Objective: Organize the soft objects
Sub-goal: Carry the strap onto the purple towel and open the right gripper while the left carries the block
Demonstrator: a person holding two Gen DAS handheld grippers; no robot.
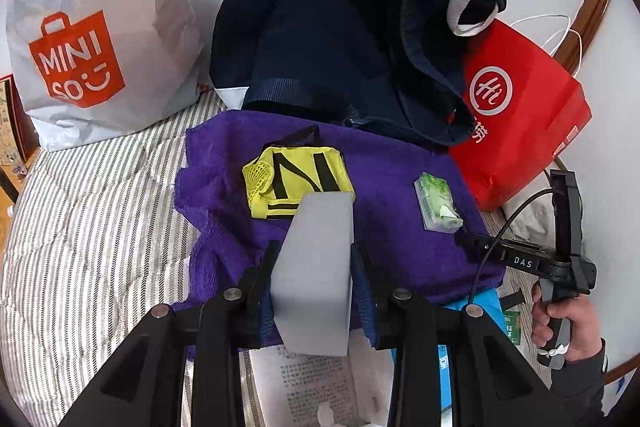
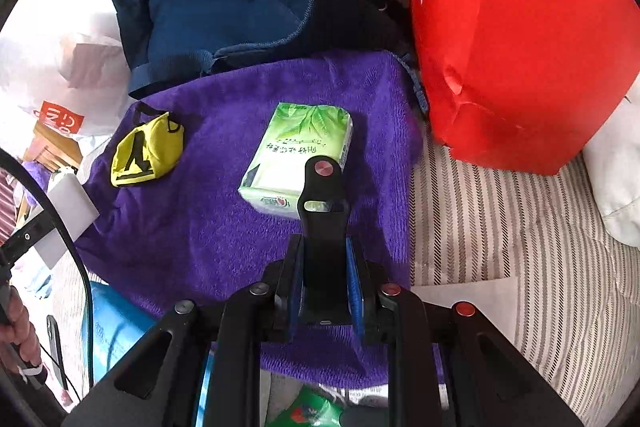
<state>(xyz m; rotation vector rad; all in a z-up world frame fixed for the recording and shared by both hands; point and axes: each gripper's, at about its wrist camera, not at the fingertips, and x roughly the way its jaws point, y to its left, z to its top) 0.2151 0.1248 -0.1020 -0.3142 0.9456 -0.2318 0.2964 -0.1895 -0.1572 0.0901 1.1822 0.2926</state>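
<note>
Two hand-held grippers angle steeply down over a fuzzy purple towel [image 1: 400, 239] spread on a bed with a grey-and-white striped cover [image 1: 92, 227].

The left hand-held gripper [image 1: 314, 287] is clamped on a pale grey rectangular foam block [image 1: 316, 267], its blue-padded fingers [image 1: 362, 283] pressing the block's two sides; the block stands up between them and juts forward toward a small yellow fabric pouch with black stripes and a mesh corner [image 1: 298, 183], which lies on the towel just beyond it.

The right hand-held gripper [image 2: 323, 283] is closed on a black clip-shaped plastic piece with a metal rivet [image 2: 324, 211], whose tip overlaps the near edge of a green-and-white soft pack of tissues [image 2: 298, 151] lying on the towel; whether the two touch cannot be told.

In the left wrist view, a person's hand [image 1: 560, 323] in a grey sleeve grips that gripper's handle at the right edge, a black cable looping from it.

Behind the towel sit a dark navy fabric backpack [image 1: 340, 27], a red non-woven shopping bag with white handles [image 1: 520, 115] and a white plastic carrier bag with an orange logo [image 1: 100, 39].
</note>
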